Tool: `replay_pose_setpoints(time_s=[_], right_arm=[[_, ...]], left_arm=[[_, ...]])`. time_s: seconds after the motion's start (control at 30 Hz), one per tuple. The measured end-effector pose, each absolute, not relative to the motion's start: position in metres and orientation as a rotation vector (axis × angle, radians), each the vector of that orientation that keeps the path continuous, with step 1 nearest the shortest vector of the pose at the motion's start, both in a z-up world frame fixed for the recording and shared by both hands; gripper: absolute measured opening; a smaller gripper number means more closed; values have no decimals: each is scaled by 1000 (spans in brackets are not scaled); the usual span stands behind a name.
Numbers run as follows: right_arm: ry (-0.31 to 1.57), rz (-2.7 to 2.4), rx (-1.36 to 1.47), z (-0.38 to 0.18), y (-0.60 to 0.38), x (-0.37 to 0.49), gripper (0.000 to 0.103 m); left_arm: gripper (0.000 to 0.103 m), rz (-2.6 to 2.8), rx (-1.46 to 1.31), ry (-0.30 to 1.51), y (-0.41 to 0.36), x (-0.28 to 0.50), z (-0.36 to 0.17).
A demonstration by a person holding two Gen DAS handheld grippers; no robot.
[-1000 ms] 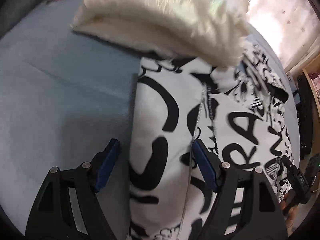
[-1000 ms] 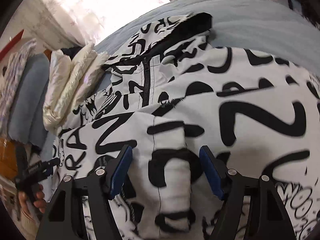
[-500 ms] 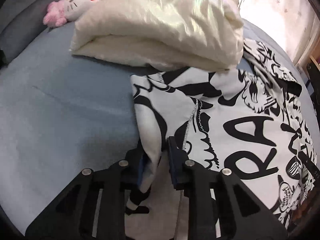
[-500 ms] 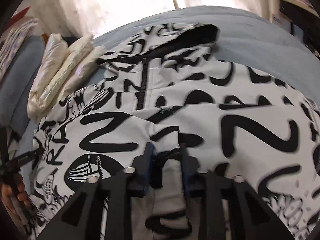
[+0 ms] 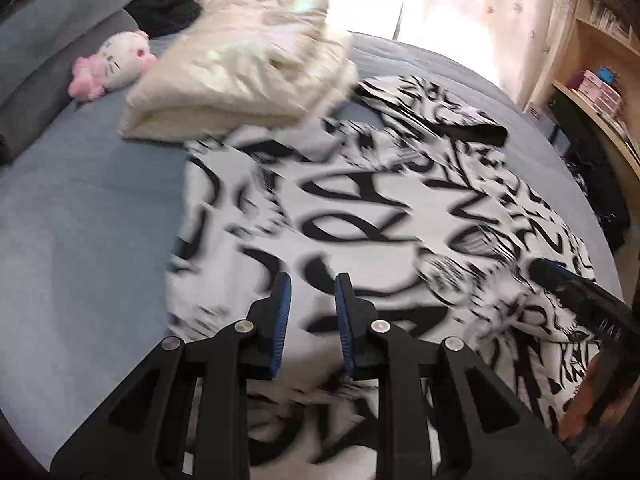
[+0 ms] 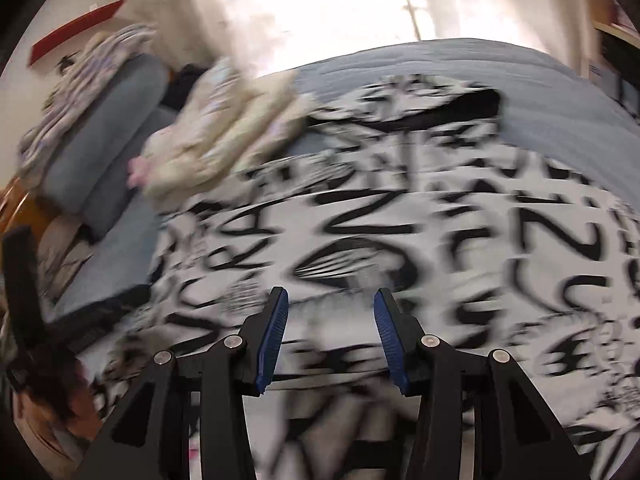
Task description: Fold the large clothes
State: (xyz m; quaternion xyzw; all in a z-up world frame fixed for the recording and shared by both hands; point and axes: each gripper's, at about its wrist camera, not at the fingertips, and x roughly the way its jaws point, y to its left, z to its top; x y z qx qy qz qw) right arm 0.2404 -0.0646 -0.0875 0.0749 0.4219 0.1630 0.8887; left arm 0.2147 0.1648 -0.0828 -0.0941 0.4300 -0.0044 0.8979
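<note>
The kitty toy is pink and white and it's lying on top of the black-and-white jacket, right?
Not quite. In the left wrist view the pink and white kitty toy lies on the blue-grey bed cover, beside the cream folded blanket, well apart from the black-and-white jacket. Its colours you got right.

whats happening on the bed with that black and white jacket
A person holding a gripper in each hand is folding the black-and-white printed jacket spread on the blue-grey bed. The left gripper has its jaws narrowly apart over the near hem; the blur hides whether cloth is pinched. The right gripper has its jaws opening above the fabric. A folded cream garment and a pink-and-white plush toy lie beyond.
</note>
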Motion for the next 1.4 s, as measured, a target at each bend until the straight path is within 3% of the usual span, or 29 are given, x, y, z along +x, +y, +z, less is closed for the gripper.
replay_pose_setpoints(time_s=[0.2,0.27,0.33,0.43,0.5,0.9,0.97,1.2,1.4], right_arm=[[1008,364,41,-135,-15,249,45],[1000,364,59,-138,-31,251,31],[987,350,89,-134,-54,252,24],[929,110,42,-127,-103,247,24],[938,134,157,-130,-134,246,24],[931,75,185,-133,-143,235,31],[927,72,205,-126,-148,230,31],[891,95,270,-96,-150,193,31],[841,114,312,-64,-150,140,31]], left_arm=[[19,39,-219,994,143,221,-134],[14,62,-238,998,154,220,-140],[13,120,-248,981,169,216,-137],[11,189,-265,954,198,211,-134],[2,168,-317,961,212,210,-137],[4,164,-266,965,209,214,-135],[9,154,-269,971,208,213,-131],[43,96,-261,941,192,185,-102],[48,98,-240,891,184,141,-66]])
